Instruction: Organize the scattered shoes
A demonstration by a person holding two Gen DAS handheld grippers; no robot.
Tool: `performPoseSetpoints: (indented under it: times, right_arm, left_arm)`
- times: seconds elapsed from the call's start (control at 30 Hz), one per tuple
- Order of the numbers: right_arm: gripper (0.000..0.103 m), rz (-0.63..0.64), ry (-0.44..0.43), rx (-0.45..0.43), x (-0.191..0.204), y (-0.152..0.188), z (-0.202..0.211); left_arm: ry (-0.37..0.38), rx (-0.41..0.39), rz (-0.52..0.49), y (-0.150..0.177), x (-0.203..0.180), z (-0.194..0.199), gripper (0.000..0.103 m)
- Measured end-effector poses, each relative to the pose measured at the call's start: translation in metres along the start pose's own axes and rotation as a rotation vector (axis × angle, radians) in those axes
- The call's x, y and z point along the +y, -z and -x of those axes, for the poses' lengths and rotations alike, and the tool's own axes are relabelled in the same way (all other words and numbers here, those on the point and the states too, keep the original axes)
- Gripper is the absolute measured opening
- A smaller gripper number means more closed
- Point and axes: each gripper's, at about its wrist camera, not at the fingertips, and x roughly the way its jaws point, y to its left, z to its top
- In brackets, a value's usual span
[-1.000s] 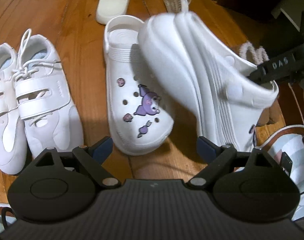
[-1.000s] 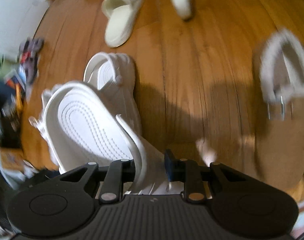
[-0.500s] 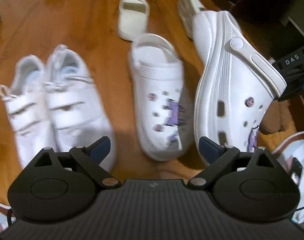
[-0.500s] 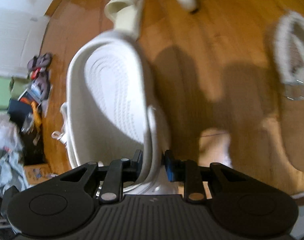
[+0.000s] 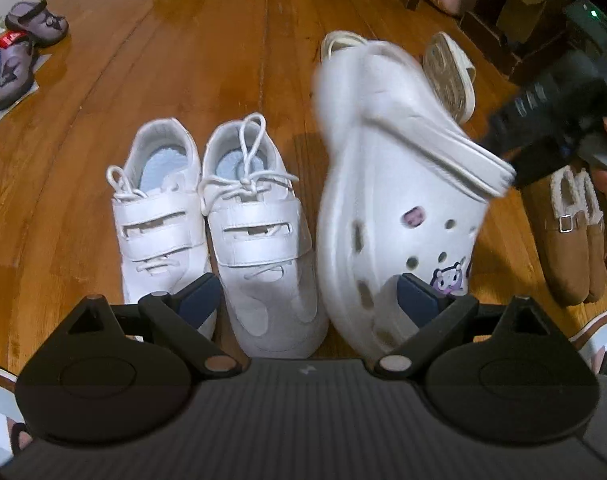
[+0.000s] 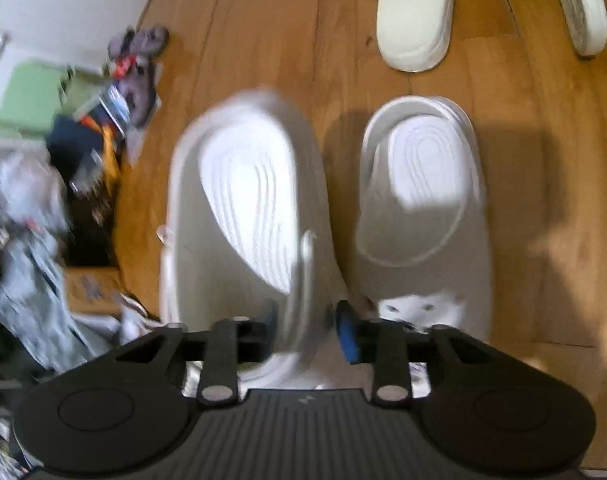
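Note:
A white clog (image 6: 247, 200) with charms stands upright beside its mate (image 6: 419, 184) on the wooden floor. Its heel strap (image 6: 303, 280) runs between the pads of my right gripper (image 6: 307, 324), whose jaws are opening with a gap on each side of the strap. In the left wrist view the same clog (image 5: 387, 216) is blurred, with the right gripper (image 5: 515, 148) at its strap. A pair of white strap sneakers (image 5: 211, 220) sits just left of it. My left gripper (image 5: 307, 300) hangs wide open over the sneaker toes, holding nothing.
A cream slide (image 6: 411, 12) lies beyond the clogs, and another slide (image 5: 447, 76) rests on its side. Brown fur-lined slippers (image 5: 571, 236) sit at the right. Purple clogs (image 5: 35, 24) and papers lie far left. Clutter (image 6: 83, 152) lines the wall.
The right gripper swung the tilted clog upright and down beside its mate, then its jaws opened off the strap. The left gripper drew back, so the sneakers now sit centred in its view.

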Motion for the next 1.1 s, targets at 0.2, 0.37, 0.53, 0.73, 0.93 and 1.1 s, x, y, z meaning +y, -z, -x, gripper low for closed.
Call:
performPoseSetpoints:
  times: [0.2,0.37,0.53,0.73,0.93,1.1]
  right_arm:
    - [0.072,0.043,0.14,-0.181,-0.027,0.019,0.033]
    - [0.074,0.185,0.329,-0.221,-0.034,0.038,0.023]
    - [0.086,0.325,0.354,-0.217,-0.031,0.055,-0.01]
    - [0.094,0.396,0.428,-0.178,-0.03,0.05,-0.055]
    - [0.09,0.45,0.449,-0.218,-0.033,0.057,-0.053]
    - [0.072,0.421,0.484,-0.315,-0.038,0.075,-0.021]
  left_arm:
    - [-0.043,0.016,-0.04,0.003,-0.01,-0.005,0.098]
    - [0.014,0.011,-0.04,0.001,-0.021,-0.006,0.098]
    - [0.026,0.024,-0.057,0.002,-0.032,-0.012,0.098]
    - [0.021,0.046,-0.042,0.004,-0.032,-0.018,0.098]
    - [0.021,0.053,-0.017,0.003,-0.028,-0.021,0.098]
    - [0.022,0.052,0.001,0.003,-0.027,-0.021,0.098]
